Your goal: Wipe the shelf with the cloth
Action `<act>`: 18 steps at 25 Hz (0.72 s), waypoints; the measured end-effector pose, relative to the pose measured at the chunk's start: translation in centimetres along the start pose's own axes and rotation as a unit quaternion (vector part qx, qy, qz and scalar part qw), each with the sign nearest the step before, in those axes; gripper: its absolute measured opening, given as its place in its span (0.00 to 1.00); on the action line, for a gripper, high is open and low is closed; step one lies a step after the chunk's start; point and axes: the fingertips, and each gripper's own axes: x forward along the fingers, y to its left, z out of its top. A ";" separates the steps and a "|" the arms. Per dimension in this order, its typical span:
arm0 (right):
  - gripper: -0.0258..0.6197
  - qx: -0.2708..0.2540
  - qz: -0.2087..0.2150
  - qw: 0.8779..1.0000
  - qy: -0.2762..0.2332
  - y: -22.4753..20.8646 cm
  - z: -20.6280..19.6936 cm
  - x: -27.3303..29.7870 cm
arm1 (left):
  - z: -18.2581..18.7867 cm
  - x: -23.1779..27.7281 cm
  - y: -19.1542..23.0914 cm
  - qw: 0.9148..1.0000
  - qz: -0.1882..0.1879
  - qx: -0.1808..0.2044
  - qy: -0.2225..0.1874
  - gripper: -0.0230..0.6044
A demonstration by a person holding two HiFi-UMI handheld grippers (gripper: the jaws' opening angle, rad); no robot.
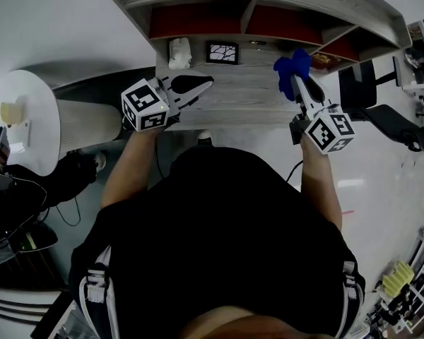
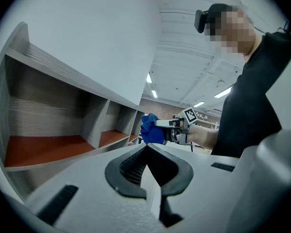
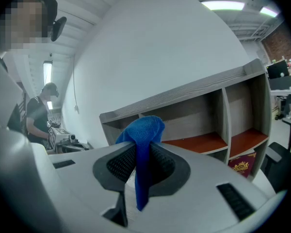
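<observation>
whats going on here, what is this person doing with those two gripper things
A person stands at a grey wooden shelf with red-floored compartments, holding a two-jaw gripper in each hand. The right gripper is shut on a blue cloth and holds it up towards the shelf's right side. The left gripper has its jaws together with nothing in them and hovers over the left side. The cloth looks to be held just off the wood, though contact can't be told for sure.

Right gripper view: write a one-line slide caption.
The right gripper, jaws shut on a blue cloth, faces a grey wooden shelf with red-brown compartment floors.
</observation>
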 end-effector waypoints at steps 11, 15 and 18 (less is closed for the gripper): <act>0.13 -0.012 -0.026 1.000 -0.010 1.9 2.0 3.3 | 2.1 -2.0 3.5 0.999 -0.035 0.008 -0.003 0.06; 0.13 -0.011 -0.037 0.999 -0.009 2.1 1.9 4.1 | 2.7 -2.4 4.8 0.999 -0.041 0.008 -0.008 0.06; 0.13 -0.009 -0.045 0.999 -0.011 1.9 2.0 4.8 | 3.2 -2.4 6.3 0.999 -0.040 -0.001 -0.009 0.06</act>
